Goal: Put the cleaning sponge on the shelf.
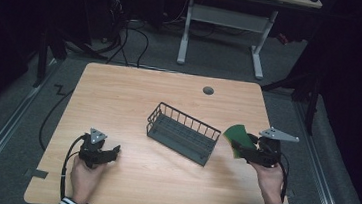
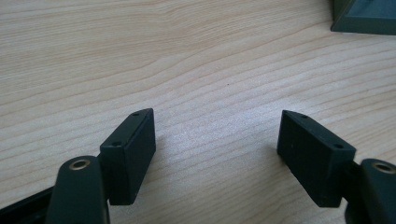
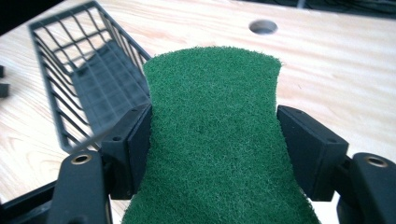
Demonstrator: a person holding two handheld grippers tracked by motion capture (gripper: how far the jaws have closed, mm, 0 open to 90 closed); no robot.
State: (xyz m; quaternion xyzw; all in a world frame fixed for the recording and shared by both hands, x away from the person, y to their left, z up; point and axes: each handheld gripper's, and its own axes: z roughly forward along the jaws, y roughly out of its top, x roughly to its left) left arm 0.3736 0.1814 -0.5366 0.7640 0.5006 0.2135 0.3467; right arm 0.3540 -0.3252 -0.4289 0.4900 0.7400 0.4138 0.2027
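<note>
Sponge with a dark green, fuzzy scouring face and waisted outline (image 3: 212, 135) sits clamped between the two black jaws of the right gripper (image 3: 212, 144), its narrow middle pinched by the pads, its far end jutting beyond them. In the high view it is lifted off the light wooden table (image 1: 134, 92), just right of the dark wire basket (image 1: 182, 132). The left gripper (image 2: 217, 144) rests low over bare wood, jaws wide apart with nothing between.

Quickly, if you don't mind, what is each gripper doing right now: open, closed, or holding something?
Left gripper: open, nothing between its jaws, just above the table.
Right gripper: closed on the green scouring pad, beside the wire basket.
</note>
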